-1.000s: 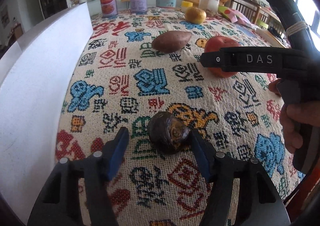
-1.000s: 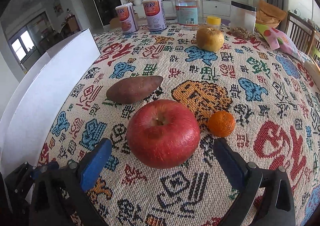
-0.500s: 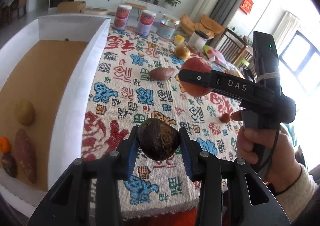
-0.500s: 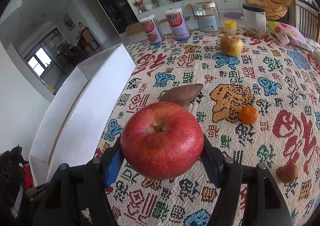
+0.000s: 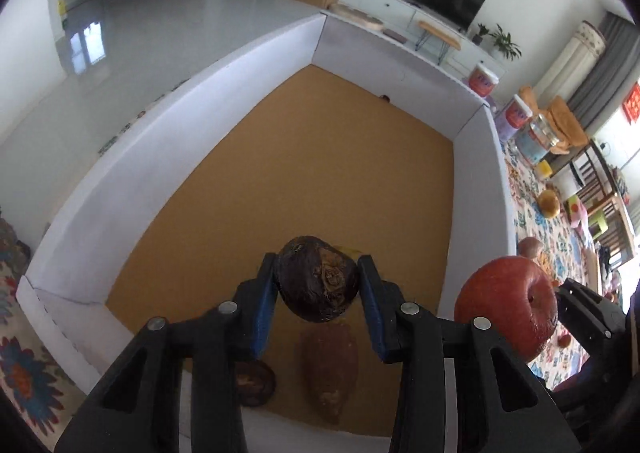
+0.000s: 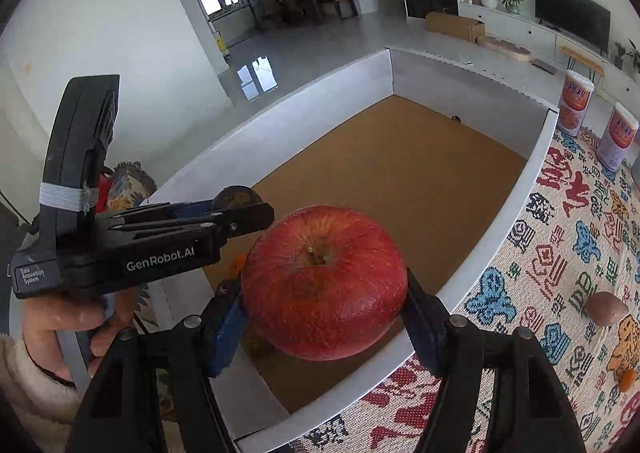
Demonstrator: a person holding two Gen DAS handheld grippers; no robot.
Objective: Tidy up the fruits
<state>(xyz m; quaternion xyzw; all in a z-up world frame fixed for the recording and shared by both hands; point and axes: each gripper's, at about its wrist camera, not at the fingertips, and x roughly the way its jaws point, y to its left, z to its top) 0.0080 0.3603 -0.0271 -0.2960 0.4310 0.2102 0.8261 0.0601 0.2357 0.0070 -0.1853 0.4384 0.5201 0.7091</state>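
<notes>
My left gripper [image 5: 318,289] is shut on a dark brown wrinkled fruit [image 5: 316,283] and holds it above the near end of the white-walled box [image 5: 476,189] with a brown floor. My right gripper [image 6: 324,289] is shut on a big red apple [image 6: 324,281] and holds it over the box's right wall [image 6: 500,221]. The apple also shows in the left wrist view [image 5: 506,305]. The left gripper with the dark fruit [image 6: 236,197] shows at the left of the right wrist view.
In the box lie a sweet potato [image 5: 330,377], a dark round fruit [image 5: 254,383] and a small orange [image 6: 239,261]. On the patterned cloth [image 6: 560,277] lie a sweet potato [image 6: 604,308], a small orange [image 6: 627,379], a yellow fruit [image 5: 549,203] and cans [image 6: 616,137].
Both grippers have swung left from over the cloth to over the box, each carrying its fruit. One second ago both were open around the fruits on the cloth.
</notes>
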